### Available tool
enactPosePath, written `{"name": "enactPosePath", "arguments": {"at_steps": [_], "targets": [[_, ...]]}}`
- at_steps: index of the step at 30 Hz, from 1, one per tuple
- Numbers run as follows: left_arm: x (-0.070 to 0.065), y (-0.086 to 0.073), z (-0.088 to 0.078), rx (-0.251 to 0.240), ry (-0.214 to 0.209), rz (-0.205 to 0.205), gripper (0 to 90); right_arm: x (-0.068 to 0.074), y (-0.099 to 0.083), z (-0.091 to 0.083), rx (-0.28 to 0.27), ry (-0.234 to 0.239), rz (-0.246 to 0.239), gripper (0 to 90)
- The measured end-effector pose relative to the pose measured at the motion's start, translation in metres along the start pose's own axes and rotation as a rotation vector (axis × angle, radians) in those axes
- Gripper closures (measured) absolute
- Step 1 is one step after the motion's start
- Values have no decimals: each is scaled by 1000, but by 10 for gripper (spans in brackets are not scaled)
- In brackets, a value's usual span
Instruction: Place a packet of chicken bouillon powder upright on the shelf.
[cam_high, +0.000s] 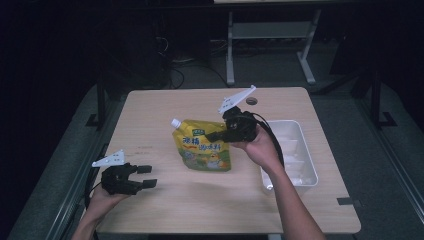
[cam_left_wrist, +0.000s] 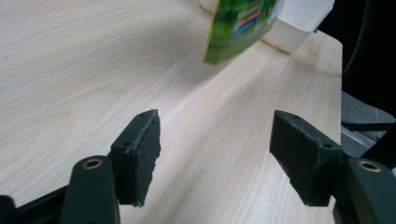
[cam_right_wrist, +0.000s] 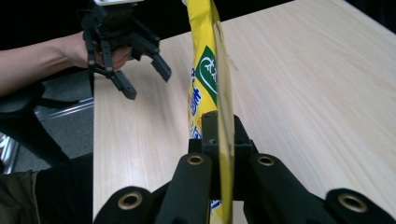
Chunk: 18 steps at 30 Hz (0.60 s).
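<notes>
Right tongs (cam_high: 216, 135) clamp the yellow spouted seasoning pouch (cam_high: 202, 147) by its edge, lifting it at frame centre above the worktop (cam_high: 165, 200), presumably toward the white bin (cam_high: 311, 165), while left tongs (cam_high: 145, 176) wait wide, lower left.

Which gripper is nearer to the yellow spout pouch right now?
Right. The right gripper is shut on the yellow spout pouch, pinching its upper edge. The left gripper is open and apart from it, near the table's front left corner.

wooden table (cam_high: 160, 107), white compartment tray (cam_high: 306, 150) at its right edge
</notes>
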<state>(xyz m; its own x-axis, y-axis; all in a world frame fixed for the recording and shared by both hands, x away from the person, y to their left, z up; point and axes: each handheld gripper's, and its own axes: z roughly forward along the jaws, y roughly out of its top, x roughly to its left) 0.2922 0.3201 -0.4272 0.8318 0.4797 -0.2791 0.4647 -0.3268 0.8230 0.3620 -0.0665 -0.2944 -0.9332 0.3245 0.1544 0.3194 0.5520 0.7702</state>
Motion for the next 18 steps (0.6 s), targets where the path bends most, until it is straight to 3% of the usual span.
{"name": "enactPosePath", "arguments": {"at_steps": [7, 18], "targets": [[0, -1, 3, 33, 24, 4, 284, -11, -10, -19, -9, -30, 26, 896], [2, -4, 1, 8, 22, -10, 297, -27, -21, -50, -11, -77, 51, 896]]}}
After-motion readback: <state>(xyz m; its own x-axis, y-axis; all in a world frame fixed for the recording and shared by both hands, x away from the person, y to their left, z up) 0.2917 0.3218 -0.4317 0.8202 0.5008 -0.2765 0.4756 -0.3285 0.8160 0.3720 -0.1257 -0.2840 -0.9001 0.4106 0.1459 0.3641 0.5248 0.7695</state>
